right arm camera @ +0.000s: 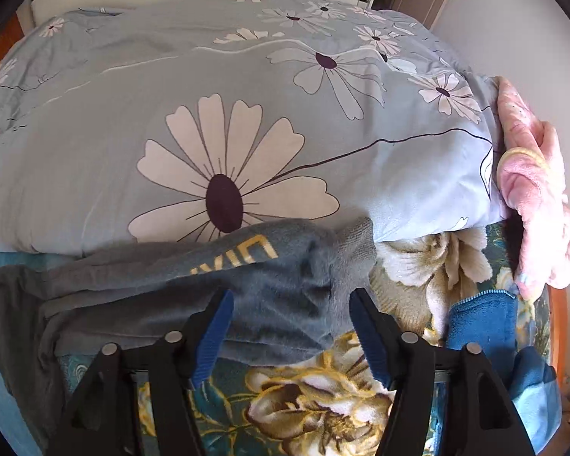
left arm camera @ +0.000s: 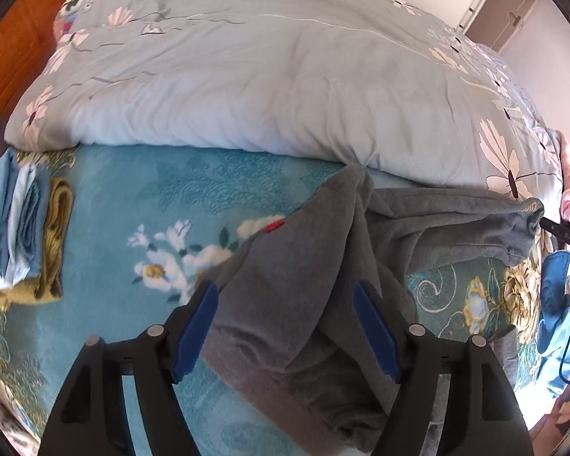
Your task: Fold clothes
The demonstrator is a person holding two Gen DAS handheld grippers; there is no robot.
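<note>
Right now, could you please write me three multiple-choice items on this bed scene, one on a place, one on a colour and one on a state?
1. Where does the stack of folded clothes lie?
A. at the left edge of the floral blanket
B. on top of the duvet
C. on the floor

2. What colour is the lettering on the grey garment?
A. red
B. gold
C. white

3. How do the jaws of the right gripper stand?
A. shut on the grey garment
B. shut on nothing
C. open, with the grey garment between them

Answers: 1 A, the stack sits on the blanket at the far left of the left wrist view; 2 B, the letters are golden yellow; 3 C, both blue pads stand clear of the cloth.
</note>
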